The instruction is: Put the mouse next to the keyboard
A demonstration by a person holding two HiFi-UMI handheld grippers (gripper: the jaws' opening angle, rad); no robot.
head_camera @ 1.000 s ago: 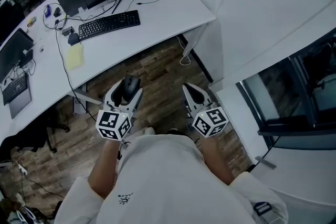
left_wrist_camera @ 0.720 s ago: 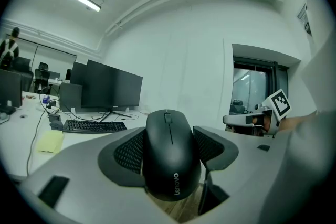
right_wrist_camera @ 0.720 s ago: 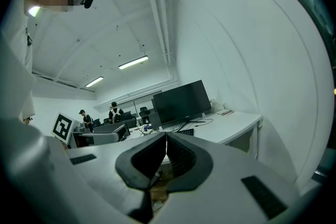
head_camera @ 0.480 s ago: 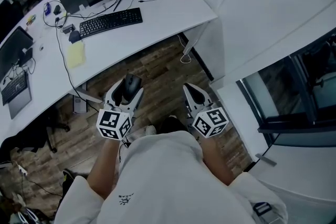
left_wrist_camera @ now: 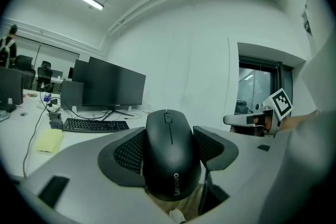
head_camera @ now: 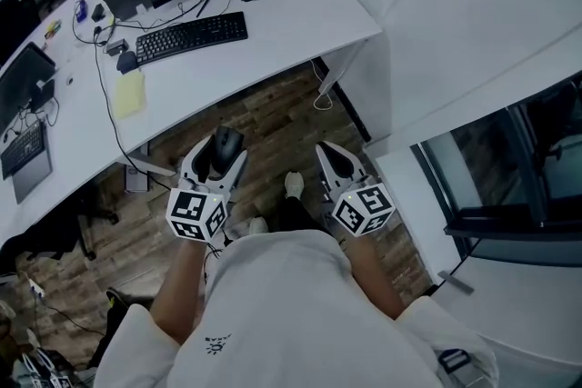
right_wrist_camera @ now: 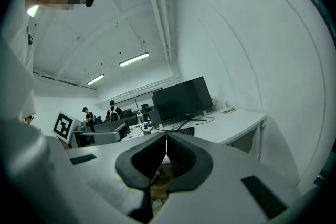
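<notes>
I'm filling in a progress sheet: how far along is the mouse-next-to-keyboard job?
Done: the mouse is picked up, and the left gripper is shut on it. In hand: it hangs over the wooden floor, short of the desk. Left: carry it to the desk, set it beside the keyboard and let go. The right gripper is shut and empty.

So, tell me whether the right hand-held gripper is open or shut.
Shut. In the right gripper view, the right hand-held gripper has its pads together at the tips, with nothing between them.
</notes>
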